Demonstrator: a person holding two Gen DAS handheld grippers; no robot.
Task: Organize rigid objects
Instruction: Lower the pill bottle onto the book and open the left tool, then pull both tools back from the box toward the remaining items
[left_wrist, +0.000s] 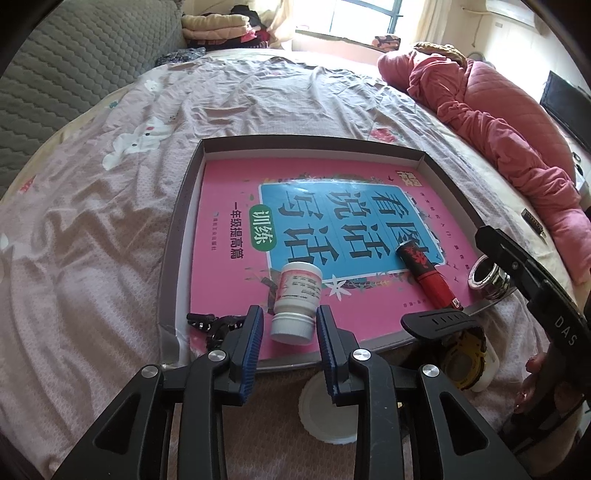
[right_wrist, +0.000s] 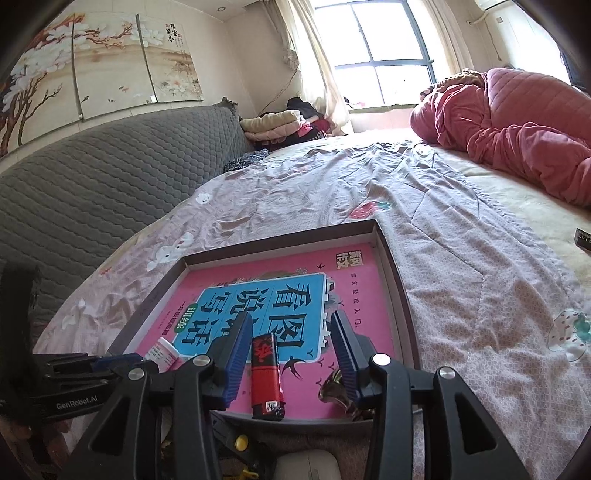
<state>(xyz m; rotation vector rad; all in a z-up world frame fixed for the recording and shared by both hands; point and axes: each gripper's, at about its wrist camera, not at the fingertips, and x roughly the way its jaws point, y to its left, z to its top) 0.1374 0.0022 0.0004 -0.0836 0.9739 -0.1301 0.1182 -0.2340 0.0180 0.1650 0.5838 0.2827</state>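
Note:
A shallow brown box lid (left_wrist: 177, 236) lies on the bed with a pink book (left_wrist: 229, 229) inside it. On the book lie a white pill bottle (left_wrist: 295, 299) and a red and black lighter (left_wrist: 424, 275). My left gripper (left_wrist: 290, 325) is open, its fingers on either side of the bottle's cap, not touching. In the right wrist view my right gripper (right_wrist: 290, 354) is open around the lighter (right_wrist: 266, 376), which lies flat on the book (right_wrist: 354, 332). The bottle (right_wrist: 162, 352) shows at the left there.
A metal ring (left_wrist: 487, 278) sits on the lid's right edge. A black strap (left_wrist: 439, 321), a yellow watch (left_wrist: 463, 360) and a white round lid (left_wrist: 325, 413) lie on the bedsheet in front of the box. A black clip (left_wrist: 207, 321) lies in the box's near left corner. A pink quilt (left_wrist: 498, 122) is at the right.

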